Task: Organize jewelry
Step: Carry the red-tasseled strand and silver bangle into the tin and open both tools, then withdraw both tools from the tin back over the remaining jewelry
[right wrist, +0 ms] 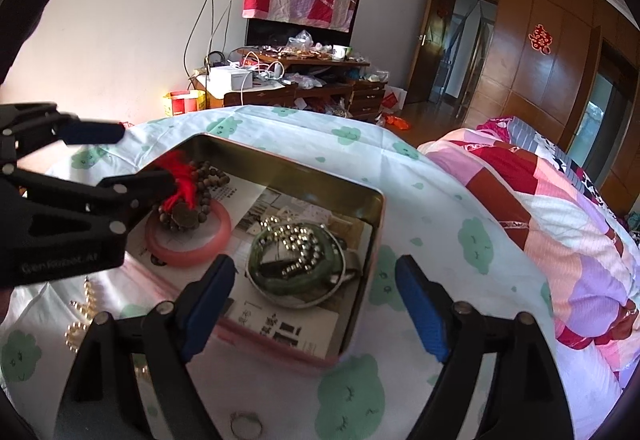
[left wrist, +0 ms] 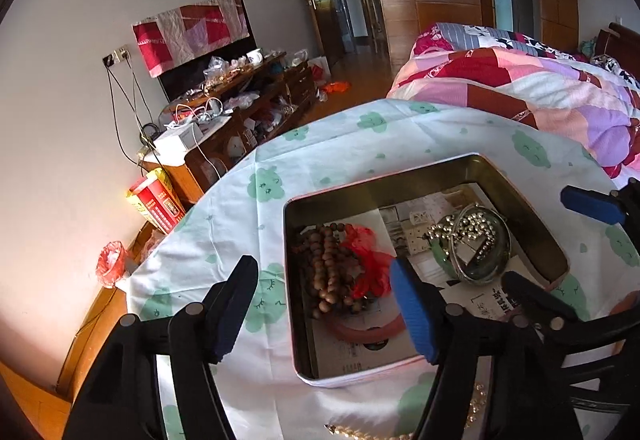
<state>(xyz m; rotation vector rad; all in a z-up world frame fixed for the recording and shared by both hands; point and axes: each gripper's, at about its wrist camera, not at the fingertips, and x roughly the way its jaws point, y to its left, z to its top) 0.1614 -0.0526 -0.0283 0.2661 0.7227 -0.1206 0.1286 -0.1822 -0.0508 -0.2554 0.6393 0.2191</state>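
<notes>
Closest to me, my left gripper [left wrist: 324,306] has its blue-padded jaws spread wide apart, holding nothing, straddling the near left wall of the rectangular gold-lined metal tin [left wrist: 532,208] on the desk [left wrist: 248,200], which is draped in a white cloth with green cloud prints. My right gripper [right wrist: 316,304] is likewise gaping, jaws wide apart over the tin's near right corner, nothing between them. On the cloth outside the tin, near the lower edge, I see a strand of pale gold beads [right wrist: 86,304] and a small metal ring [right wrist: 246,425]. Inside the tin, on printed paper, a brown wooden bead bracelet with a red tassel [left wrist: 326,272] lies at the left, touching a pink bangle [right wrist: 188,242]; at the right, a green jade bangle [right wrist: 296,260] carries a string of shiny silver beads [right wrist: 298,242] draped across it. Beyond the desk lies a bed with a pink and red patchwork quilt [left wrist: 532,88], and farther off a cluttered wooden TV cabinet [right wrist: 304,84] against the wall.
</notes>
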